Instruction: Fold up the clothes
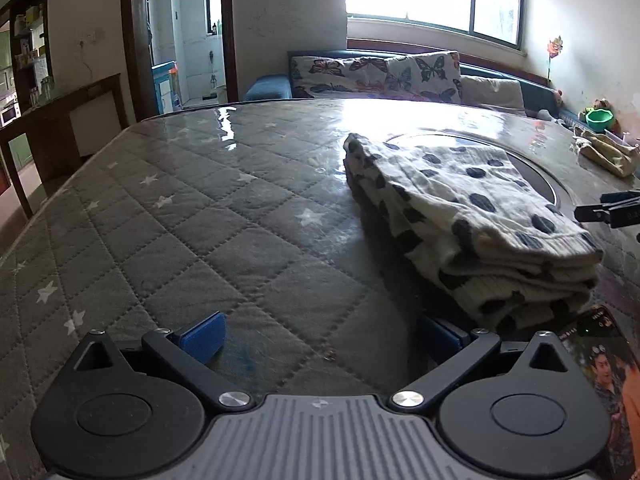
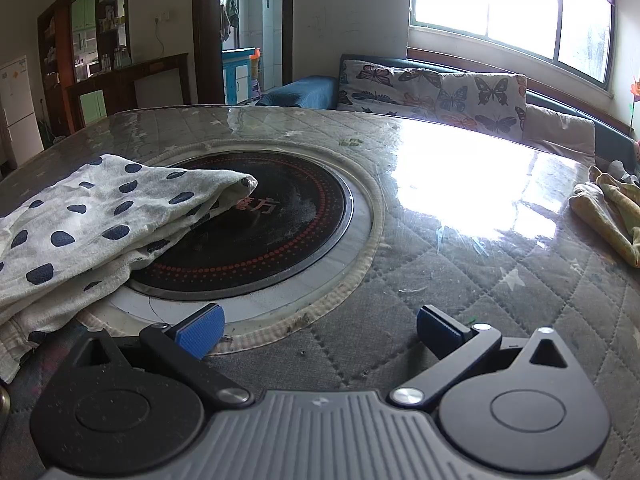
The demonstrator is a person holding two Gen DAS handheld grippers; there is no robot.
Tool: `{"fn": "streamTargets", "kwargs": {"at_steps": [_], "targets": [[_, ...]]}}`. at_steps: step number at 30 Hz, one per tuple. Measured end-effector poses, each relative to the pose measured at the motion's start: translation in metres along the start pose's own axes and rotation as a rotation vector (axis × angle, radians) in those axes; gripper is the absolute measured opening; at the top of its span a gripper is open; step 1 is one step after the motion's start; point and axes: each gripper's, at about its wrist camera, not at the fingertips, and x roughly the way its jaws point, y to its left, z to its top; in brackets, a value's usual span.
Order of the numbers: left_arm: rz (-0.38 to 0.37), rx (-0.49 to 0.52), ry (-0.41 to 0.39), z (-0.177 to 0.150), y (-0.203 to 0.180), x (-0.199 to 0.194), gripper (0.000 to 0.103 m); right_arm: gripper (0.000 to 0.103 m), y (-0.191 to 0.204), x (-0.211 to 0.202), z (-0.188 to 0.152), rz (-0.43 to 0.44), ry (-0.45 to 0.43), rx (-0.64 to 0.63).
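Both grippers, left (image 1: 320, 338) and right (image 2: 320, 332), fingers apart and empty, flank the folded spotted cloth (image 1: 472, 216) at frame right, apparently finished; the yellow cloth (image 2: 612, 216) likely comes next.

The right gripper (image 2: 320, 330), jaws apart, hovers beside the folded polka-dot cloth (image 2: 80, 224) overlapping the round cooktop (image 2: 280, 236).
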Motion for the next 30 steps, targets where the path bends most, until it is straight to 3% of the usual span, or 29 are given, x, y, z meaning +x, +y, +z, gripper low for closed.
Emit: {"fn": "streamTargets", "kwargs": {"at_steps": [30], "targets": [[0.122, -0.11, -0.014, 0.029, 0.02, 0.035, 0.103, 0.103, 0.0, 0.0, 0.0, 0.004, 0.0, 0.007]]}}
